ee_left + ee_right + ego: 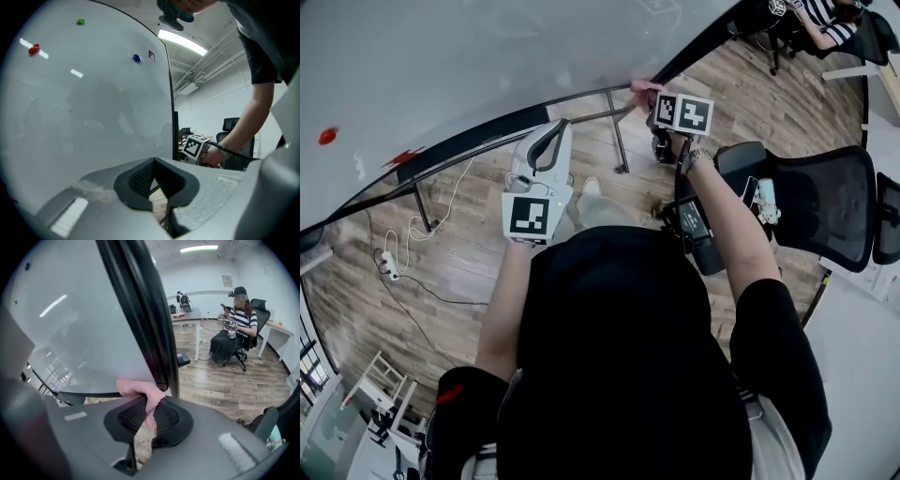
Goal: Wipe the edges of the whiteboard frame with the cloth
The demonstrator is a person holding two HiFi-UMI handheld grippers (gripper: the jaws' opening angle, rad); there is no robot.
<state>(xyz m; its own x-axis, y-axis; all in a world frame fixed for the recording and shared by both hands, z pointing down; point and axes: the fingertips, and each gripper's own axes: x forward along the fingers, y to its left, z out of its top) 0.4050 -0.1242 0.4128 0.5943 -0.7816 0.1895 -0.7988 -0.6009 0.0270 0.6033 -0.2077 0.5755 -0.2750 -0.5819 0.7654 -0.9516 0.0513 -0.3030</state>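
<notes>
My right gripper (149,409) is clamped on the pink cloth (136,389), which sits at the corner of the whiteboard's black frame (140,315). My left gripper (153,163) is near the whiteboard (93,103), jaws drawn together on nothing. Across the wood floor (225,380), a person in a striped top (239,322) sits in an office chair.

Your whiteboard (441,66) is slick and glossy, with ceiling lights bouncing off it. Its frame (143,310) looks smooth, dark and semi-gloss. The pink cloth (138,389) is soft, nubby fabric. The pads (130,416) on your right tool (146,418) are black, ribbed and matt, the rest of it matt grey plastic. The floor (459,262) is wood-look planks, and the chair (825,202) back is black mesh.
</notes>
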